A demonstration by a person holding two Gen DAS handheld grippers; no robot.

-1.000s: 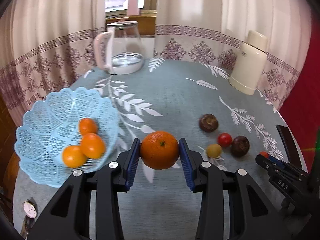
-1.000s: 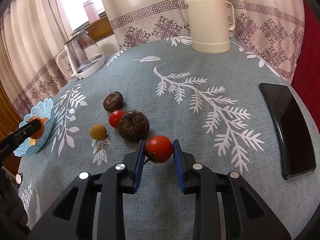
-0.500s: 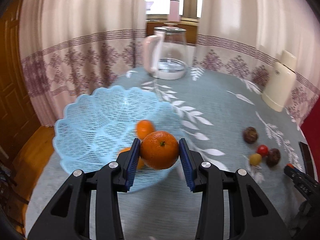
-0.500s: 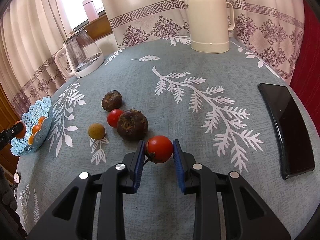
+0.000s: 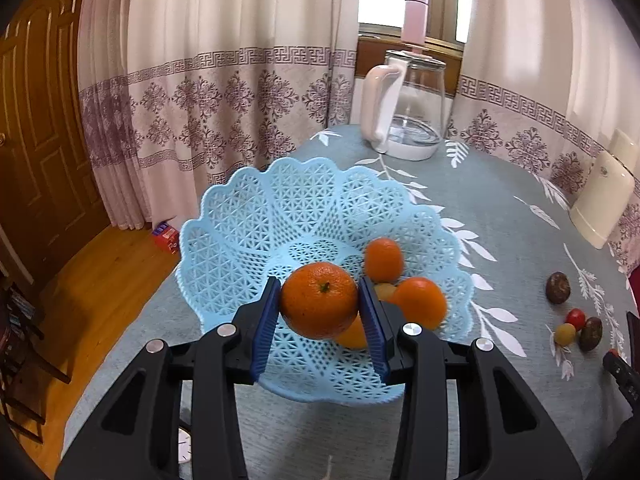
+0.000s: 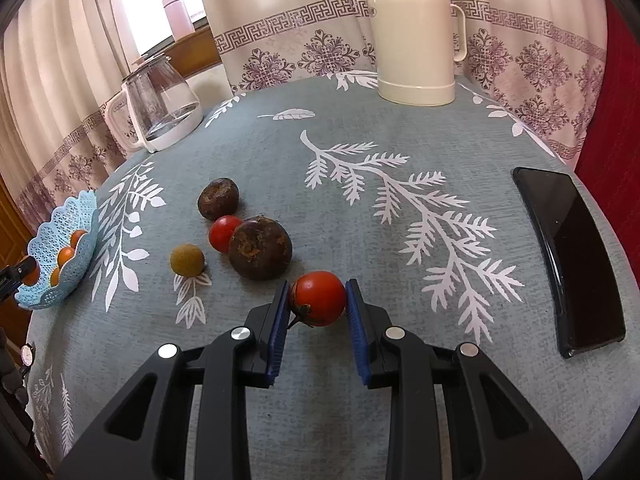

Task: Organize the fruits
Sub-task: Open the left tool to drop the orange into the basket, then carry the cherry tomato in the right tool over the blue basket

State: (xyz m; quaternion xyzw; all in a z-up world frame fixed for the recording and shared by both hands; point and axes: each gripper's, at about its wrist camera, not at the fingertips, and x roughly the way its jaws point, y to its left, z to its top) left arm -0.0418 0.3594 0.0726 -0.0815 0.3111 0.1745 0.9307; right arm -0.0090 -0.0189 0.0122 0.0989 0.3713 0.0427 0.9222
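Observation:
My left gripper [image 5: 319, 300] is shut on a large orange [image 5: 319, 298] and holds it above the middle of the light blue lattice basket [image 5: 256, 224]. Three smaller oranges [image 5: 383, 254] lie in the basket, partly hidden behind the held one. My right gripper [image 6: 318, 300] is shut on a red tomato [image 6: 319, 297] just above the tablecloth. Left of it on the cloth lie two dark brown round fruits [image 6: 260, 253], a small red tomato [image 6: 222, 233] and a yellow-green fruit [image 6: 187, 259].
A glass kettle [image 5: 408, 110] stands at the table's far side and a cream thermos [image 6: 414, 36] at the back right. A black phone [image 6: 570, 256] lies by the right edge. The basket sits near the table's left edge, with wooden floor [image 5: 80, 280] below.
My left gripper has carried the large orange leftward from the cloth to over the basket's middle. The right gripper and its tomato have stayed in place.

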